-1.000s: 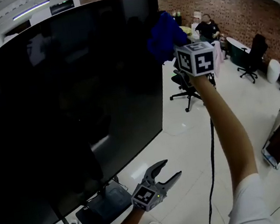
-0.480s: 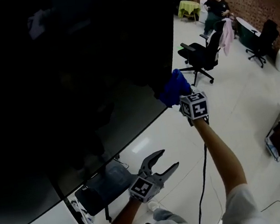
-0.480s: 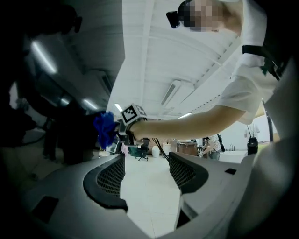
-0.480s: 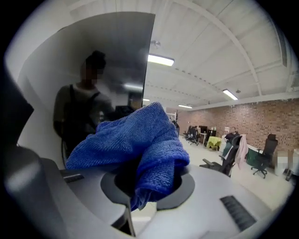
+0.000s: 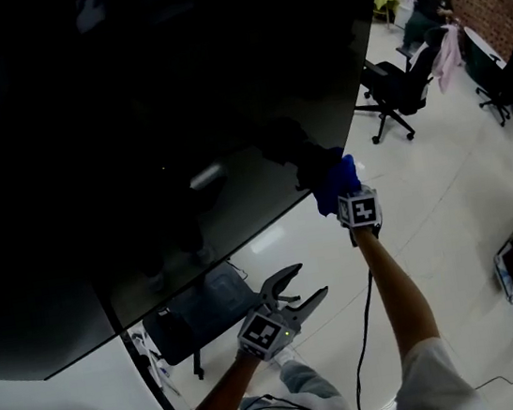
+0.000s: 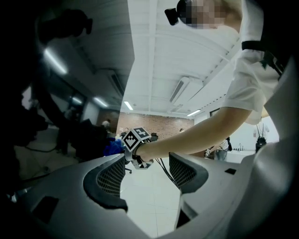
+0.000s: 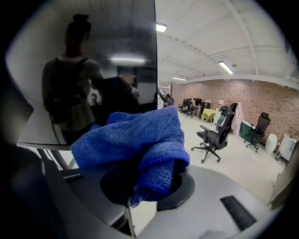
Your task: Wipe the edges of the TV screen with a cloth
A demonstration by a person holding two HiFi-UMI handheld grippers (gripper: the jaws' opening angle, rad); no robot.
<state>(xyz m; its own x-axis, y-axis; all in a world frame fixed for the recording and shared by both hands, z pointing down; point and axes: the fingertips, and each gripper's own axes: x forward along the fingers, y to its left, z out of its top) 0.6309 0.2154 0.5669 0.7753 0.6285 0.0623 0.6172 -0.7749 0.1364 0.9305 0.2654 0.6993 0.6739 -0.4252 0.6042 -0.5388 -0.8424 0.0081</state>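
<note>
The large black TV screen (image 5: pixel 131 122) fills the upper left of the head view. My right gripper (image 5: pixel 346 198) is shut on a bunched blue cloth (image 5: pixel 337 181), which presses at the screen's lower right corner. In the right gripper view the blue cloth (image 7: pixel 135 137) bulges out of the right gripper (image 7: pixel 147 179), with the TV screen (image 7: pixel 93 70) behind it and the screen's right edge just above. My left gripper (image 5: pixel 298 296) hangs open below the screen, holding nothing. The left gripper (image 6: pixel 147 172) looks toward the right one's marker cube (image 6: pixel 135 138).
The TV's black stand base (image 5: pixel 198 326) sits on the white floor under the screen. A black cable (image 5: pixel 364 326) runs along the floor near my right arm. A black office chair (image 5: pixel 399 94) stands to the right, more chairs and people by the brick wall behind.
My right gripper has carried the cloth down the TV's right edge, from near the top corner to the lower right corner. The left gripper has stayed low and open.
</note>
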